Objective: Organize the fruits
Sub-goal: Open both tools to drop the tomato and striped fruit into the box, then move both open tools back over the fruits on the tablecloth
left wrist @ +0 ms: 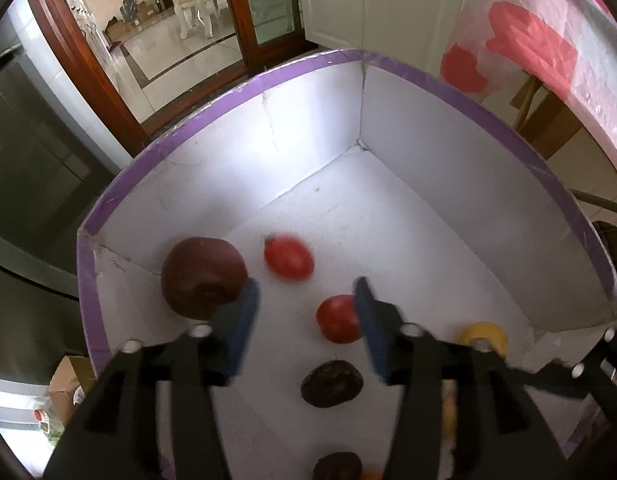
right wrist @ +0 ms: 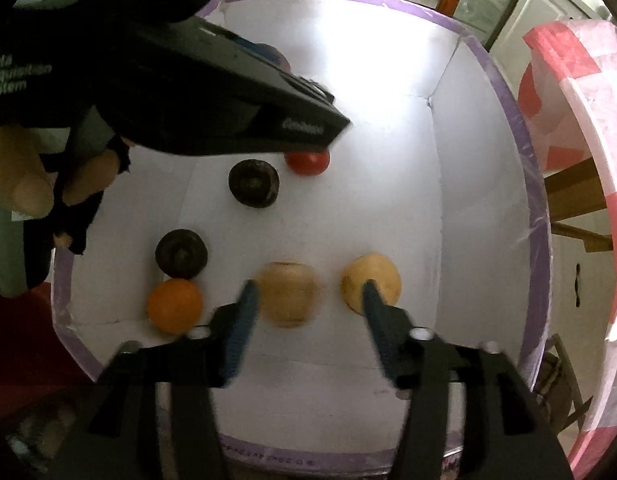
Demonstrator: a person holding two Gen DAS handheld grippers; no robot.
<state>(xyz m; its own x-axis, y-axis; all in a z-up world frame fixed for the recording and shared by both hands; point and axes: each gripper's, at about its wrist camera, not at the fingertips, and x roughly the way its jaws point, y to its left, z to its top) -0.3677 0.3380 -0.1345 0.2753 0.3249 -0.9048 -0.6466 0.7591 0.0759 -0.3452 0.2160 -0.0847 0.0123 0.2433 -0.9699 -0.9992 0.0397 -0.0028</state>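
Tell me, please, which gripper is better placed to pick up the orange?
Right, probably. The right gripper hangs open just beside the orange, while the left gripper is farther up the box, over a red fruit.

A: How do the grippers stand?
B: Both point steeply down. The left gripper (left wrist: 304, 292) has its jaws apart, pressing nothing.
A: And the other?
B: The right gripper (right wrist: 308, 292) is likewise parted; a gloved hand (right wrist: 48, 184) grips the left one.
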